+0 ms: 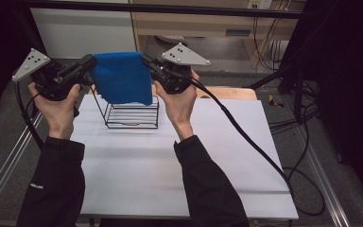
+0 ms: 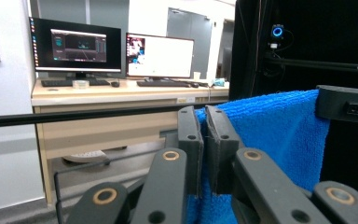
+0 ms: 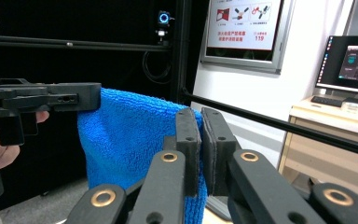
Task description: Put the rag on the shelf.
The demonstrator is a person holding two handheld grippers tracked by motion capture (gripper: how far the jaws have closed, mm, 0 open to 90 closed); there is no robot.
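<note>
A blue towel [image 1: 122, 77] hangs stretched between my two grippers, above a black wire rack [image 1: 131, 112] that stands on the white table. My left gripper [image 1: 90, 65] is shut on the towel's left top corner, and my right gripper [image 1: 147, 63] is shut on its right top corner. In the left gripper view the towel [image 2: 270, 130] is pinched between the closed jaws of the left gripper [image 2: 204, 140], and the right gripper's tip [image 2: 346, 103] holds the far corner. In the right gripper view the right gripper [image 3: 200, 140] clamps the towel [image 3: 130, 135], whose other corner is held by the left gripper [image 3: 74, 99].
The white table top [image 1: 170, 161] lies in front of the rack. A wooden desk [image 2: 121, 91] with monitors stands beyond the table. Black frame bars [image 1: 170, 8] run overhead. A cable [image 1: 246, 137] trails across the table's right side.
</note>
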